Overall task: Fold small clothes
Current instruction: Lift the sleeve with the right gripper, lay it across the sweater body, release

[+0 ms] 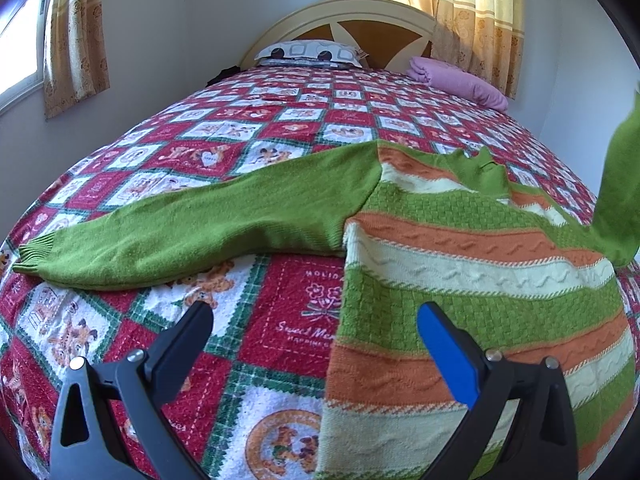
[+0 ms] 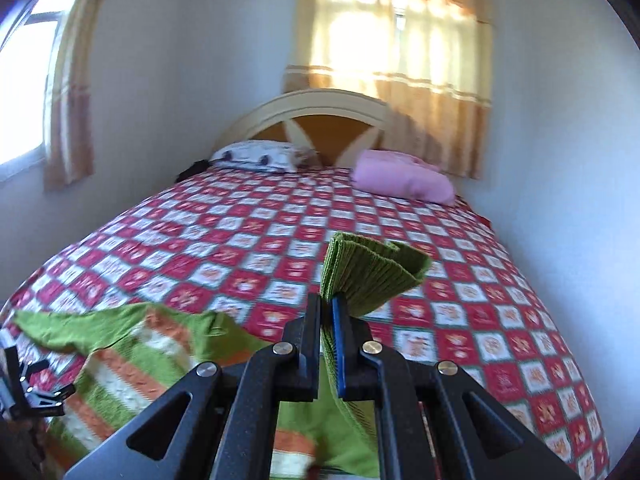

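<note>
Soft, limp knit sweater (image 1: 460,280), light, likely to drape and stretch. Right gripper (image 2: 328,308) clamped on ribbed cuff (image 2: 372,276); left gripper (image 1: 316,320) spread wide, empty, near hem. Best pinched at cuffs or hem corners.

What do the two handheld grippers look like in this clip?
Both the left gripper and the right gripper are matte black plastic, with triangular cut-outs in their linkage arms, silver pivot pins and one blue-faced finger pad. No cables or sleeves show.
</note>
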Motion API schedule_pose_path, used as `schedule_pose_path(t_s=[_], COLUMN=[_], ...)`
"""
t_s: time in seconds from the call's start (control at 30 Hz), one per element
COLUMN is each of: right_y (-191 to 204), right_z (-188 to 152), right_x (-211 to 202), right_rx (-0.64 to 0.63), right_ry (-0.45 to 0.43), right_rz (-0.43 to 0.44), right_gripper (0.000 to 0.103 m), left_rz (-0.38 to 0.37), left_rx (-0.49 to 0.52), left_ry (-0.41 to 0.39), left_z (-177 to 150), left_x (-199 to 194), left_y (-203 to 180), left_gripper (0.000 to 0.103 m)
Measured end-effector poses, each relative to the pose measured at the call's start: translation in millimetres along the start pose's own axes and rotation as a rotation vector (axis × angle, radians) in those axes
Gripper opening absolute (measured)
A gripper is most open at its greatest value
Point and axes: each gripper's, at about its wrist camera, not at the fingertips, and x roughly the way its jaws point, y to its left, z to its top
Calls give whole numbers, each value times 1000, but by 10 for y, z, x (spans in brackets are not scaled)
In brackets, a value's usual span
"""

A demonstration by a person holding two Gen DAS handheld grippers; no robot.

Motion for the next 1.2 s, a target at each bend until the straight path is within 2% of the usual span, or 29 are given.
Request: schedule_pose_path(t_s=[0.17,0.3,0.43,0.53,0.57,0.6,0.63,0.7,0.73,0.83,0.93,1.03,1.1,1.13,1.2], right_y=[601,1141,1710,2123,2267,2324,2338,2186,2048,1396,514,-77,-276,-385,-469], right_z=[-80,-342,-726,-1035,-1141,-1197,-1240,-1250,-1225,-1081,-932,-928,-974,-1040,-1103], right_x=[220,575,1012,1308,1413,1447,1456,1374,1328,1336,1555,1975,2221,2407,2610], right_rx=[-41,-54,-46,-51,-76,-90,-97,-96,-97,-65,21,54,56,86,144], right_ry=[27,86,181,293,359,391,408,386,368,343,334,405,450,510,568], right_rz=[110,204,301,402,429,454,487,515,497,364,145,44,31,64,121], right_gripper=[5,5,5,7,7,13,30,52,52,52,52,52,52,52,52], left_rz=[4,16,31,43,45,45,43,39,35,11,2,-23,-20,-17,-14], left_rx=[-13,-25,-23,-9,-5,-3,0,12,17,24,39,45,67,73,79], left_ry=[6,10,10,3,2,1,-1,-1,4,21,13,24,27,29,41], left_z=[-13,-24,-11,16,28,34,40,50,60,96,140,180,199,201,212], left_x=[17,10,-18,-33,-37,-38,-38,-21,-2,39,39,55,71,80,118], left_y=[78,139,155,148,144,141,136,116,97,32,-72,-173,-255,-280,-322], left_gripper=[103,103,103,103,103,103,103,103,103,103,103,103,103,103,103])
